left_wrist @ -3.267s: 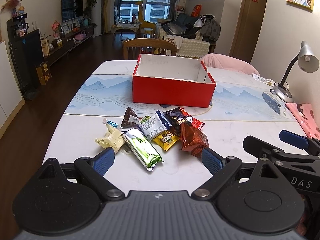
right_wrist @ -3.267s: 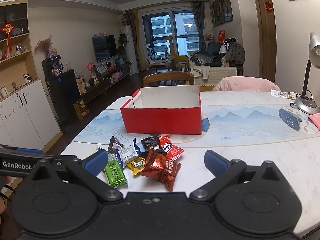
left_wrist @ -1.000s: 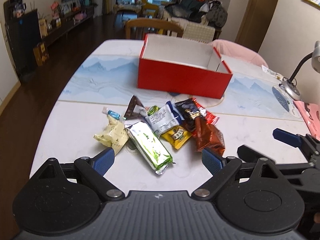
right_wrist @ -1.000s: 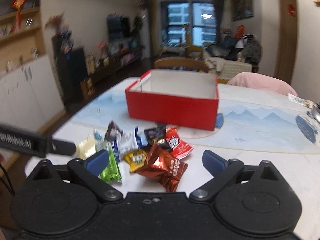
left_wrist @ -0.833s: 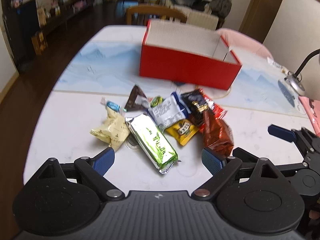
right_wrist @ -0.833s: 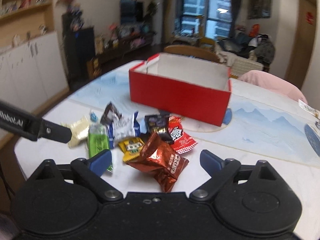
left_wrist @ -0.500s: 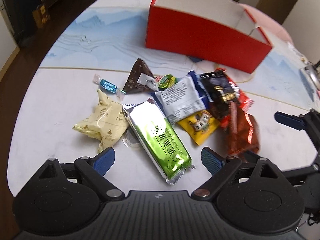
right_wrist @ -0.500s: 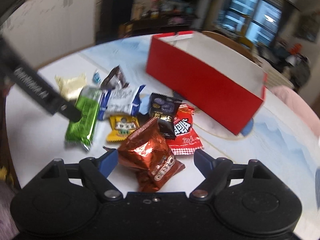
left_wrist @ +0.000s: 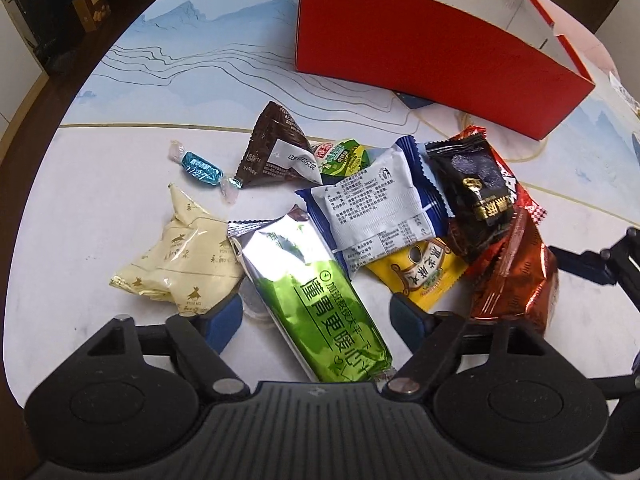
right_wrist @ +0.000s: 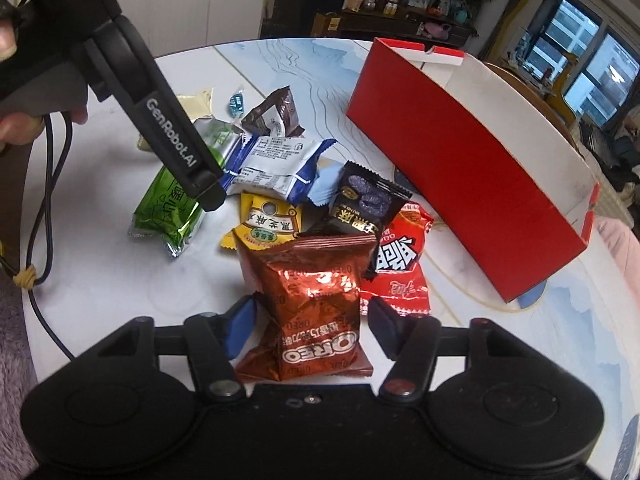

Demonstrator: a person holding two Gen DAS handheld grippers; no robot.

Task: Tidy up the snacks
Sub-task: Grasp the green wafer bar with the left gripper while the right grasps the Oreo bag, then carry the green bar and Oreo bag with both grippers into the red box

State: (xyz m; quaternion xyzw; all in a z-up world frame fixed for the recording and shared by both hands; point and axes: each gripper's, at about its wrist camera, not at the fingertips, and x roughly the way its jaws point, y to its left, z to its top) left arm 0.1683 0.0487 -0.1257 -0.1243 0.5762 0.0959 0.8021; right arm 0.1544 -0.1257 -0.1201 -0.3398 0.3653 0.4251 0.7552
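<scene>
A pile of snack packets lies on the white table in front of an open red box (left_wrist: 432,48). My left gripper (left_wrist: 318,316) is open, its fingers on either side of a long green packet (left_wrist: 320,292). My right gripper (right_wrist: 312,322) is open around a copper Oreo bag (right_wrist: 316,292), which also shows in the left wrist view (left_wrist: 516,280). Neither gripper has closed on its packet. Other packets: cream (left_wrist: 184,268), white-blue (left_wrist: 380,208), yellow (left_wrist: 420,272), black (left_wrist: 476,196), brown triangle (left_wrist: 276,152), red (right_wrist: 400,264).
A small blue wrapped candy (left_wrist: 198,166) lies at the pile's left. The table edge (left_wrist: 48,148) curves close on the left, with dark floor beyond. The red box (right_wrist: 480,160) stands behind the pile; the left gripper's body (right_wrist: 160,120) crosses the right wrist view.
Both grippers have dropped down and forward onto the pile. The left now straddles the green packet, the right straddles the Oreo bag. The packets have not moved.
</scene>
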